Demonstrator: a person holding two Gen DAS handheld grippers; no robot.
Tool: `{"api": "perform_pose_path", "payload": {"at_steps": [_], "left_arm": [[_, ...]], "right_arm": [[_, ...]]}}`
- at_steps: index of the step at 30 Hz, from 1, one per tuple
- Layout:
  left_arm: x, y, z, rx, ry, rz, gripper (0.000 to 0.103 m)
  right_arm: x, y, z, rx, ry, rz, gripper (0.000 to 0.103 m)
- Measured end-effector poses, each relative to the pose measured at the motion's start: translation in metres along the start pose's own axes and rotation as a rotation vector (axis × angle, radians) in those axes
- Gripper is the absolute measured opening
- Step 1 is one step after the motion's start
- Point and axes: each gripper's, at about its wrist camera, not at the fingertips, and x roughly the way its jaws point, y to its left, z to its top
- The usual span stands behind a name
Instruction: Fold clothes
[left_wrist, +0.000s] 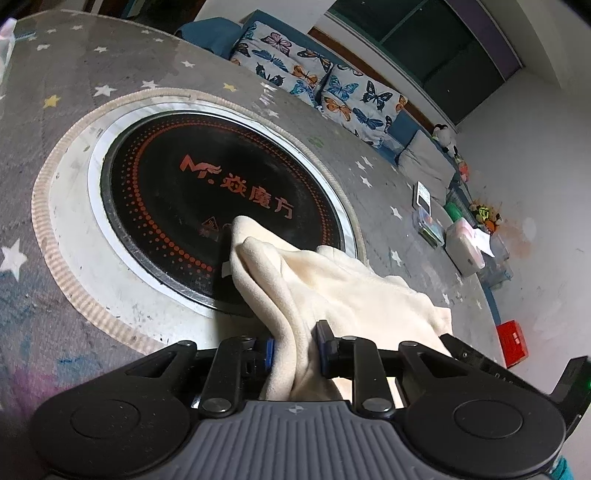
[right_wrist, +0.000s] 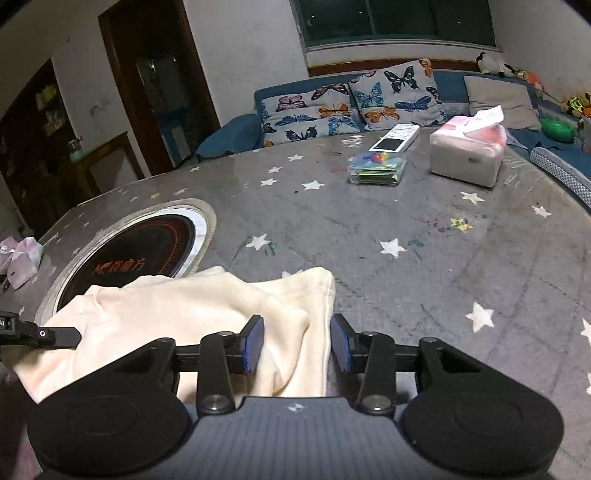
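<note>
A cream fleece garment (left_wrist: 332, 280) lies bunched on the grey star-patterned table (left_wrist: 110, 66), one corner over the black round cooktop (left_wrist: 207, 192). My left gripper (left_wrist: 296, 347) is shut on a thick fold of it, pinched between the blue pads. In the right wrist view the garment (right_wrist: 177, 306) spreads left from my right gripper (right_wrist: 297, 343). That gripper stands open, a loose edge of the fabric lying between its fingers. A small gap shows at the right pad (right_wrist: 340, 345). The left gripper's body (right_wrist: 37, 332) shows at the garment's left side.
At the table's far right sit a tissue box (right_wrist: 467, 155), a white remote (right_wrist: 395, 138) and a clear box of small items (right_wrist: 376, 168). A pink-white packet (right_wrist: 22, 258) lies at the left edge. A blue sofa with butterfly cushions (right_wrist: 314, 110) runs behind.
</note>
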Motion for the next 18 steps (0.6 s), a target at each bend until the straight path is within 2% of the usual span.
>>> {"api": "perform_pose_path", "payload": {"at_steps": [3, 10, 18], "left_arm": [[0.000, -0.004, 0.000, 0.026, -0.008, 0.012, 0.023], [-0.007, -0.020, 0.003, 0.103, -0.039, 0.020, 0.022], [-0.001, -0.066, 0.004, 0.228, -0.058, -0.033, 0.020]], "right_arm": [[0.000, 0.004, 0.000, 0.000, 0.001, 0.025, 0.012], [-0.024, 0.011, 0.003, -0.025, -0.065, 0.020, 0.010], [-0.062, -0.002, 0.009, -0.041, -0.140, -0.044, 0.010]]}}
